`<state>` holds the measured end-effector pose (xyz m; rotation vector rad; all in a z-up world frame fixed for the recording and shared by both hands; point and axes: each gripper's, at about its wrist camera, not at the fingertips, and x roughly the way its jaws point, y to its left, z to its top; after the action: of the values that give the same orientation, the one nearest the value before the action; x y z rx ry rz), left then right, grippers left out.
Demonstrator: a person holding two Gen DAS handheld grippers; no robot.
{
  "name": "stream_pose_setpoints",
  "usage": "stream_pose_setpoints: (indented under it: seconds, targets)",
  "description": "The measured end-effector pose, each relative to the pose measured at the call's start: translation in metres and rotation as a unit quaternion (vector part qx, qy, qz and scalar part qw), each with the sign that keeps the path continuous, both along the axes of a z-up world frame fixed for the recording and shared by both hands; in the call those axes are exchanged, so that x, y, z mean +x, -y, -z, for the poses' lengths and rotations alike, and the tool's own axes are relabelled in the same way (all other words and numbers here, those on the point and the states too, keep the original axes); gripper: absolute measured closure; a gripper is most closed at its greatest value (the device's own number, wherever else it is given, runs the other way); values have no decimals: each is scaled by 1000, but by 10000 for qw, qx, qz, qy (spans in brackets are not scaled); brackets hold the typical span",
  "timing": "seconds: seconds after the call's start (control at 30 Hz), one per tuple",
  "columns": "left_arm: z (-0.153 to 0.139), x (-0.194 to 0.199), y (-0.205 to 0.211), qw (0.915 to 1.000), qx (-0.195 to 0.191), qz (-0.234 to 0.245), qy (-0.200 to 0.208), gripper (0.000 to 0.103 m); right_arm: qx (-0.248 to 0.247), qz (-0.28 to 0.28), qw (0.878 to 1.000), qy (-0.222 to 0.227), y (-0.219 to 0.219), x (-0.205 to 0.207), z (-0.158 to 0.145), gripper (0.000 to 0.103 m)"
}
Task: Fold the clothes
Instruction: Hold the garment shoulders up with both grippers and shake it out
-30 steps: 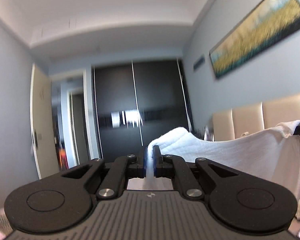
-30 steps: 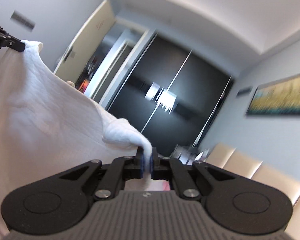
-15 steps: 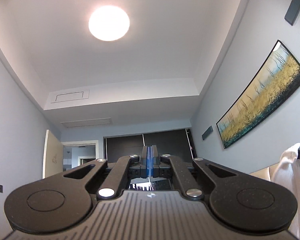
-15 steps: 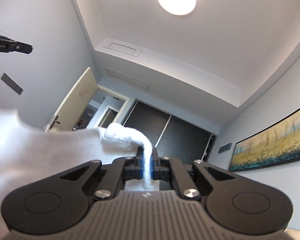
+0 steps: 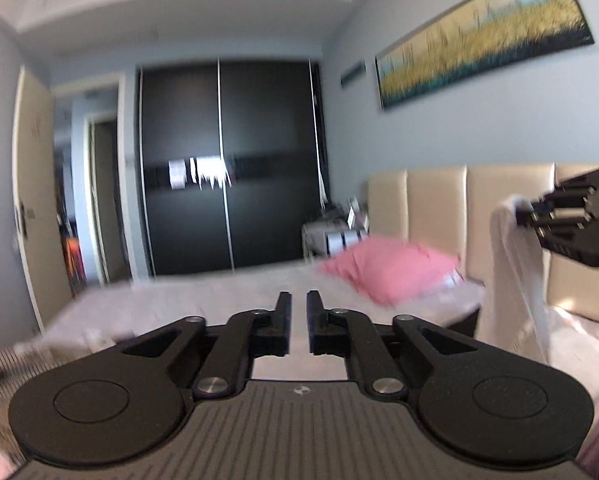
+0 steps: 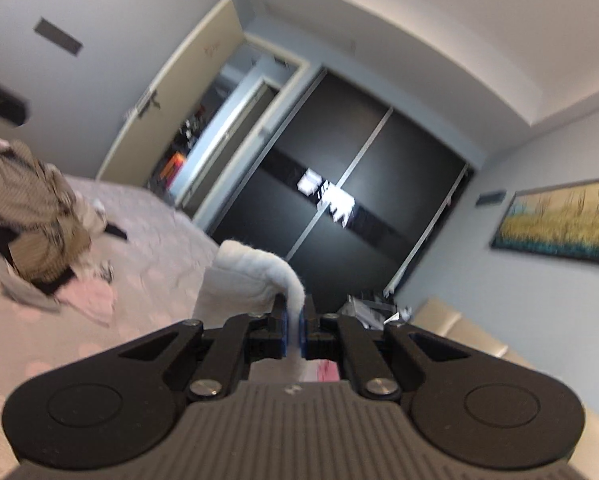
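Right gripper (image 6: 294,326) jaws clench a white knitted garment (image 6: 251,276); left gripper (image 5: 298,320) jaws parted, holding nothing, above the bed (image 5: 219,300).

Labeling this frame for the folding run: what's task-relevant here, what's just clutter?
In play:
- white garment, pinched in the right tool, hanging down
- left tool, jaws apart, nothing held
- bed, likely the folding surface

Just lying about:
- pink pillow
- heap of beige and grey clothes, possibly next in line
- painting
- dark wardrobe
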<state>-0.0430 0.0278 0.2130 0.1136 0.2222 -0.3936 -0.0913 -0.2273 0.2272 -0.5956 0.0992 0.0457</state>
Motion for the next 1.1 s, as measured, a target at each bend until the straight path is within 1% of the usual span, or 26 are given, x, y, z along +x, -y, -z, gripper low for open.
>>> stream_pose_setpoints:
  seconds: [0.07,0.17,0.27,0.33,0.43,0.47,0.57,0.6,0.63,0.67,0.73,0.77,0.8,0.87,0.97,1.0,1.1]
  targets:
    - [29,10,4,9989,-15,116,-447,90,34,258,9996,-121,10,13,19,96]
    - [67,18,10,9945,8,314,-997,90,85,526,9983,-240,29,36,42,96]
    - [108,16,9,9875,-68,537,-1480,88,356,723,9960,-394,49,52,66,96]
    - [130,18,15,9818,-120,685,-1767,83,505,798,9946,-427,57,59,78,96]
    - [170,20,28,9702,-192,964,-2214,76,728,910,9920,-476,70,69,95,96]
    - [183,20,33,9653,-214,1045,-2383,76,802,947,9910,-493,75,72,101,96]
    - [217,20,49,9481,-365,1258,-2897,69,1024,1058,9876,-541,87,82,119,96]
    - [225,21,53,9427,-458,1272,-3049,62,1099,1095,9863,-557,92,85,125,96]
    - [231,22,56,9378,-577,1239,-3193,57,1150,1101,9856,-567,94,87,128,96]
    - [235,25,59,9325,-701,1173,-3342,56,1179,1075,9855,-570,95,86,129,96]
    - [242,33,64,9199,-947,1024,-3664,54,1237,1023,9853,-575,97,86,131,96]
    - [244,37,68,9147,-1034,963,-3786,54,1266,997,9852,-578,97,86,132,96]
    - [244,40,73,9112,-1084,915,-3867,54,1294,962,9852,-584,97,85,132,96]
    - [242,44,83,9086,-1148,854,-3923,54,1349,872,9852,-600,94,83,132,96]
    - [241,50,100,9083,-1095,762,-3964,54,1370,737,9857,-652,89,81,132,96]
    - [243,53,106,9067,-1087,721,-4011,54,1366,700,9859,-662,88,80,132,96]
    - [250,67,123,8958,-1145,592,-4253,54,1380,624,9864,-641,86,78,129,96]
